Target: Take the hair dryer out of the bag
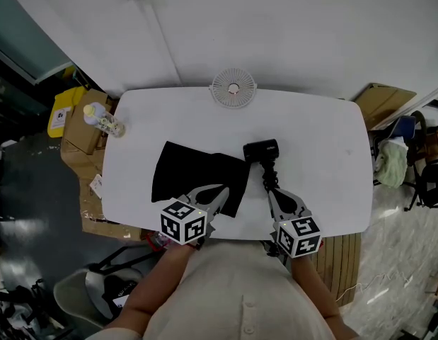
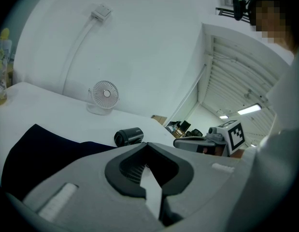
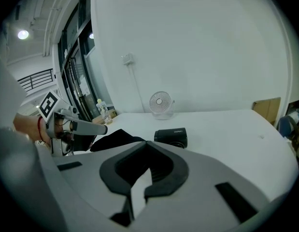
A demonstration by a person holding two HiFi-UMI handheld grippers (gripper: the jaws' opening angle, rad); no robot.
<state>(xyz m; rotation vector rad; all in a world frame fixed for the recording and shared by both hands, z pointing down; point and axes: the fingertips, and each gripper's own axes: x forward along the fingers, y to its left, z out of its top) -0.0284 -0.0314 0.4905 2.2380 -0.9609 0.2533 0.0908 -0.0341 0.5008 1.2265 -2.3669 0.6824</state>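
Note:
A black hair dryer (image 1: 261, 151) lies on the white table (image 1: 325, 161), outside the bag, its handle running toward me. The flat black bag (image 1: 194, 174) is spread just to its left. My left gripper (image 1: 221, 192) is shut, its tips over the bag's near right corner; whether it pinches fabric is hidden. My right gripper (image 1: 269, 193) is shut right at the near end of the dryer's handle, and nothing shows between its jaws. The left gripper view has the dryer (image 2: 129, 136) and bag (image 2: 43, 153) ahead of its jaws. In the right gripper view the dryer (image 3: 171, 137) lies just beyond the jaws.
A small white fan (image 1: 233, 88) stands at the table's far edge. A bottle (image 1: 104, 120) sits at the far left corner, above cardboard boxes (image 1: 81, 129) on the floor. More cardboard (image 1: 381, 101) and chairs (image 1: 417, 161) are off the right end.

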